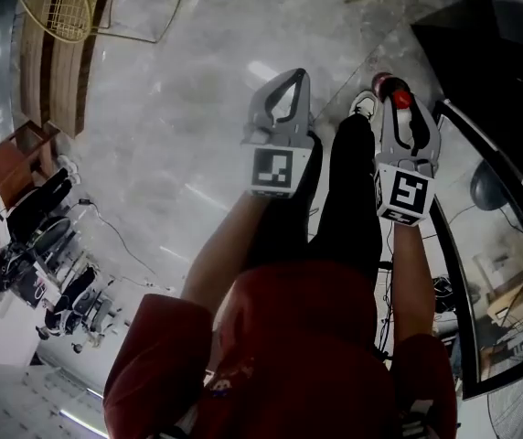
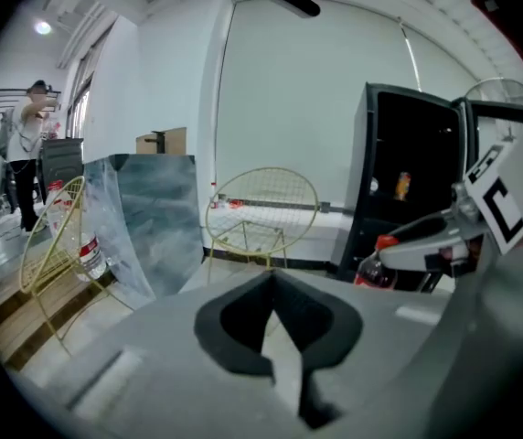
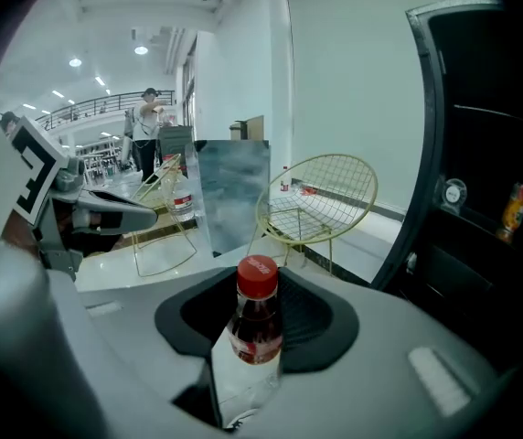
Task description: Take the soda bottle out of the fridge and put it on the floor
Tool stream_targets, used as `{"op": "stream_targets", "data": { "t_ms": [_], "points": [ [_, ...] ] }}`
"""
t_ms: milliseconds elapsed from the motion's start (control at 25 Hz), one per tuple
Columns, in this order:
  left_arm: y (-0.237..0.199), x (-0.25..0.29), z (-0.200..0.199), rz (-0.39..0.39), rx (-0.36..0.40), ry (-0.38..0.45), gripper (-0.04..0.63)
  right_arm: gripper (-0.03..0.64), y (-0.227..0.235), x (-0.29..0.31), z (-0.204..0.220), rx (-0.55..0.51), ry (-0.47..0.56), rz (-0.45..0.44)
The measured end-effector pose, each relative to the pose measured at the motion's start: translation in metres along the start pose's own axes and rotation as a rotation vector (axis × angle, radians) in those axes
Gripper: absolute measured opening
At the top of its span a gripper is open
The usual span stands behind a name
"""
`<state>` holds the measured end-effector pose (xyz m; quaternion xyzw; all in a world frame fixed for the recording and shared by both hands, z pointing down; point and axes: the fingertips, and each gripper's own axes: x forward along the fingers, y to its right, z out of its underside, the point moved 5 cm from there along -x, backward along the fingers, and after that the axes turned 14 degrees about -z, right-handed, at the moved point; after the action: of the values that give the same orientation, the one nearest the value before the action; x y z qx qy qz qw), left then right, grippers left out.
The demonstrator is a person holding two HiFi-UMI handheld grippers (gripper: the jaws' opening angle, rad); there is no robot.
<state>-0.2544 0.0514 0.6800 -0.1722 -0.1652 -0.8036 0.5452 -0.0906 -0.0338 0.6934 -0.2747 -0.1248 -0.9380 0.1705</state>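
Note:
The soda bottle [image 3: 258,329], dark cola under a red cap, stands upright between my right gripper's [image 3: 258,283] pads, which are shut on its neck and shoulder. In the head view the right gripper [image 1: 397,88] holds the bottle [image 1: 399,97] above the pale floor [image 1: 170,108], just left of the black fridge [image 1: 499,71]. My left gripper [image 1: 291,75] hangs beside it to the left, tips together and nothing in them. From the left gripper view, the left gripper [image 2: 273,278] looks past the held bottle [image 2: 372,268] towards the fridge [image 2: 408,172].
The fridge's glass door [image 1: 481,208] stands open at the right, with a can [image 3: 515,210] on a shelf inside. A yellow wire chair [image 3: 321,199] stands ahead and another [image 2: 56,245] carries a water bottle [image 2: 90,256]. A person [image 3: 147,122] stands far back.

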Motion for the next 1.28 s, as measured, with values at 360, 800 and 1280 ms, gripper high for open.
{"op": "stream_targets", "data": {
  "t_ms": [360,800,1280],
  "points": [
    [0.058,0.059,0.099,0.047,0.035,-0.075,0.0,0.133,0.051,0.043,0.114,-0.022,-0.078,-0.006],
    [0.094,0.131,0.209,0.101,0.05,-0.105,0.0,0.133,0.08,0.114,0.225,0.011,-0.105,-0.014],
    [0.136,0.226,0.344,0.167,0.092,-0.118,0.0,0.132,0.136,0.212,0.362,0.023,-0.158,-0.006]
  ]
}}
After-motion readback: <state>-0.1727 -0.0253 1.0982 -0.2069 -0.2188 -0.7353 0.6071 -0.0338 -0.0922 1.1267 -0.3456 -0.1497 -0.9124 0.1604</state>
